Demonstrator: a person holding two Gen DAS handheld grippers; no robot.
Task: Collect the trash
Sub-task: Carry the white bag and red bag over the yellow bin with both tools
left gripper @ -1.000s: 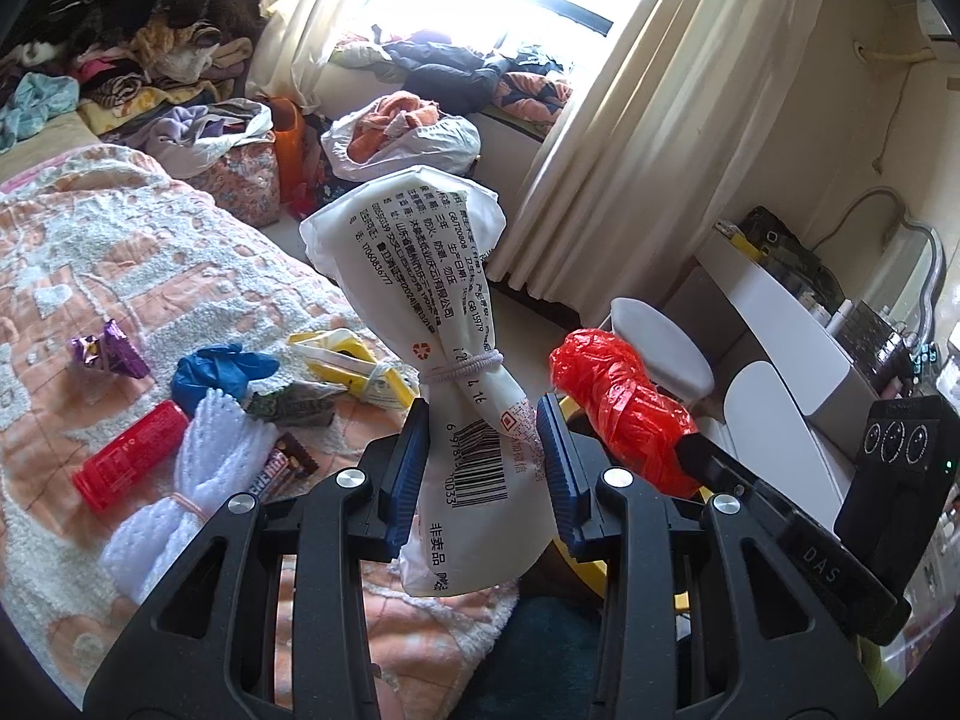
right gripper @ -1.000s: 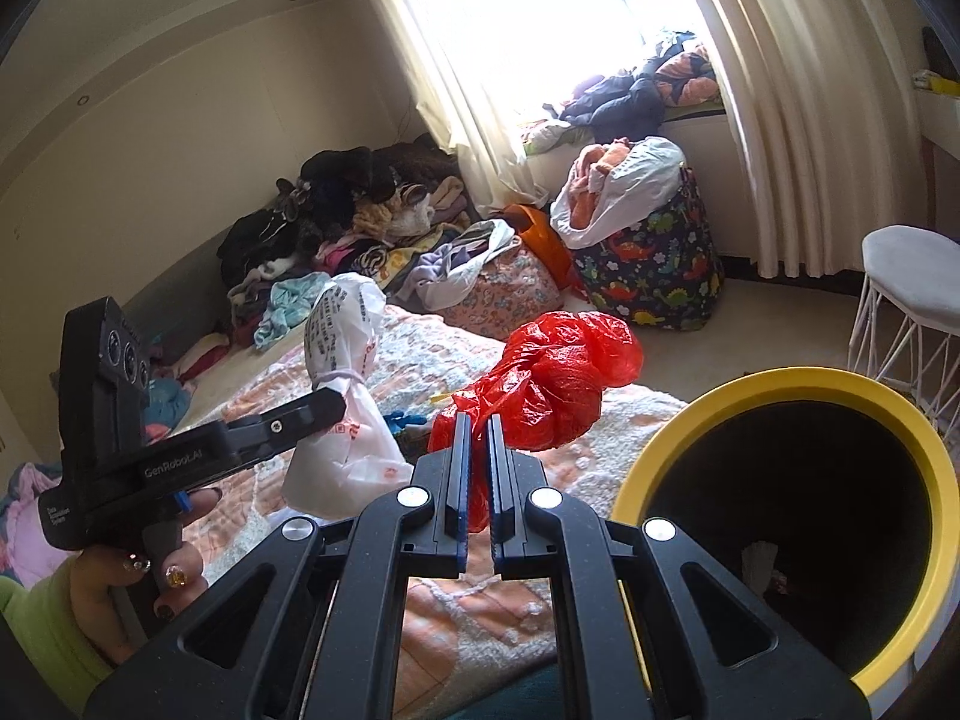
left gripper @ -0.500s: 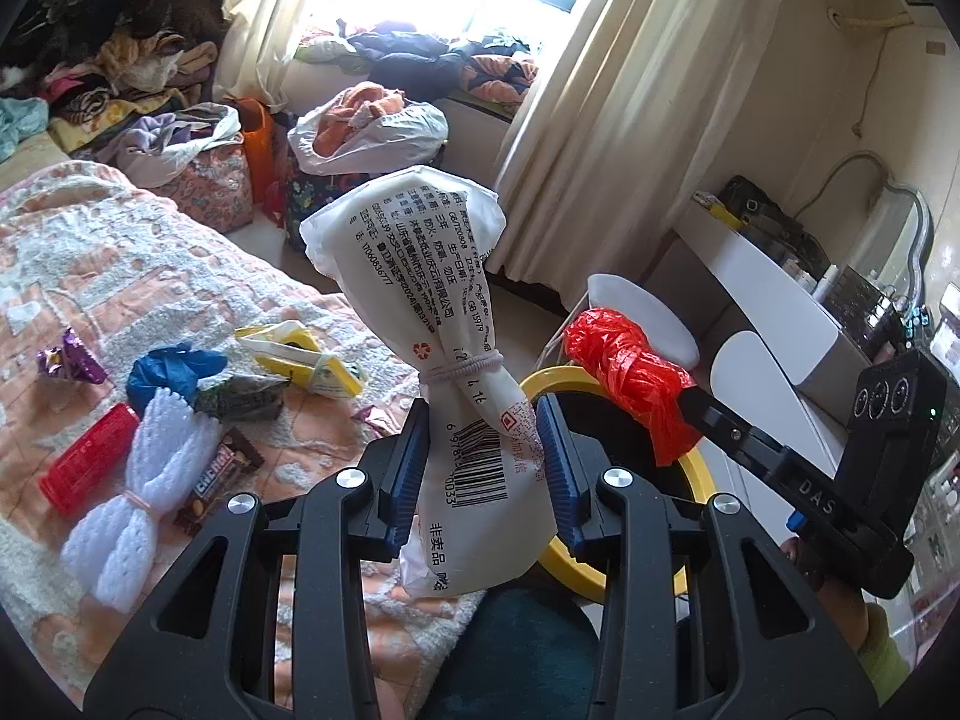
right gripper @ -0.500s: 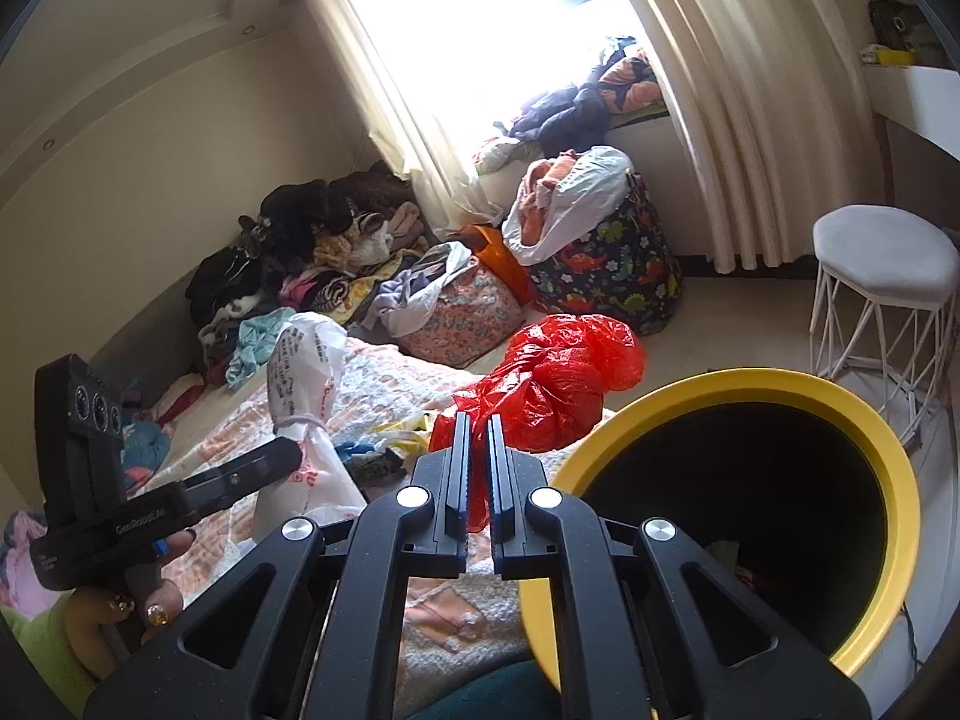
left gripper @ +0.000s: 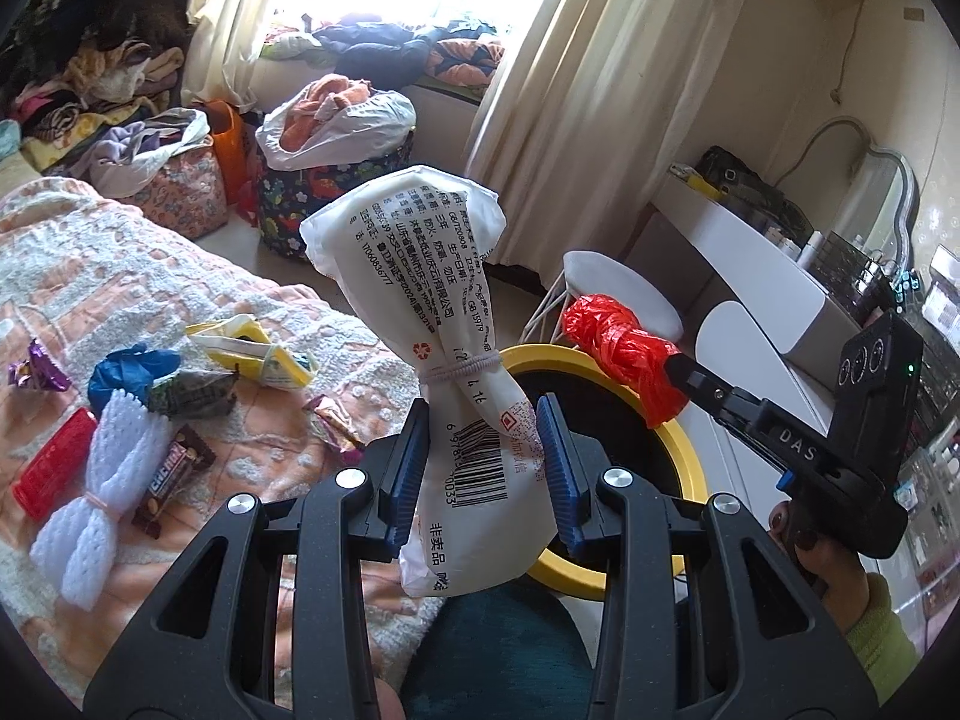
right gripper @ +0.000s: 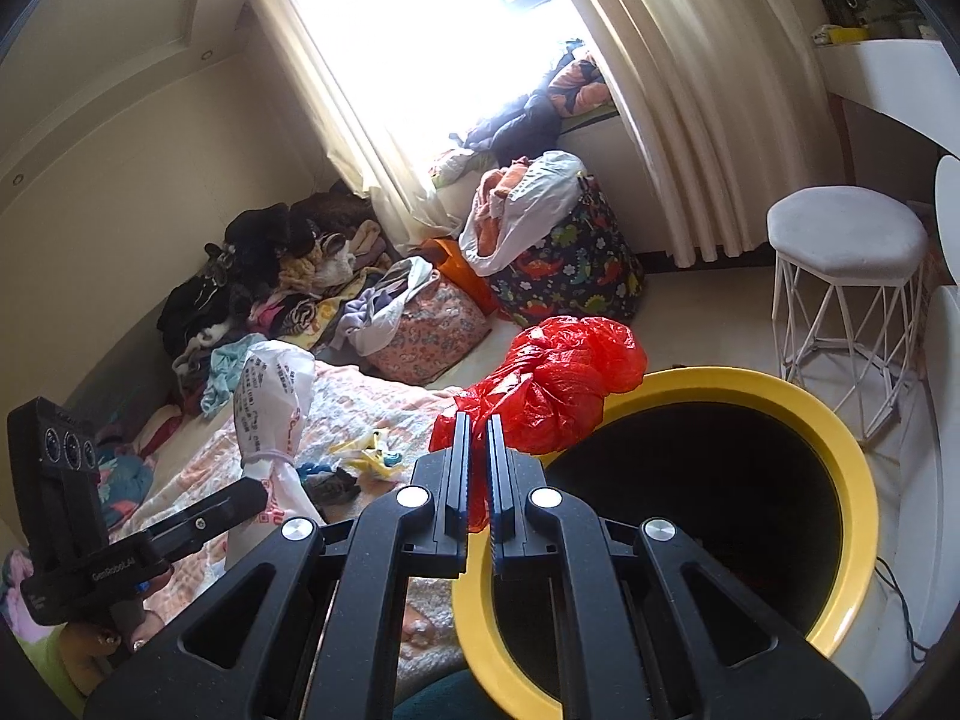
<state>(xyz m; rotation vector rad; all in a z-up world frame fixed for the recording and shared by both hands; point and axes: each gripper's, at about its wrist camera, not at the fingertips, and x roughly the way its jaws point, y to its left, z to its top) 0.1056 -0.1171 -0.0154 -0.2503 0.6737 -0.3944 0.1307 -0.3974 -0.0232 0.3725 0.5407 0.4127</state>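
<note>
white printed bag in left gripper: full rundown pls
The white printed bag is thin, crinkled plastic with black text, a barcode and a small red recycling mark. An elastic band cinches its middle. It stands roughly upright, clamped below the band by the left gripper jaws, held above the bed edge beside the yellow-rimmed bin.

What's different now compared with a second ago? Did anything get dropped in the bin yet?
Both hand-held grippers have swung toward the yellow-rimmed bin: the right hand-held gripper now holds the red plastic bag at its rim, and the left hand-held gripper brings the white printed bag closer. Nothing was let go; both grips are unchanged. The wrappers on the bed lie as before.
</note>
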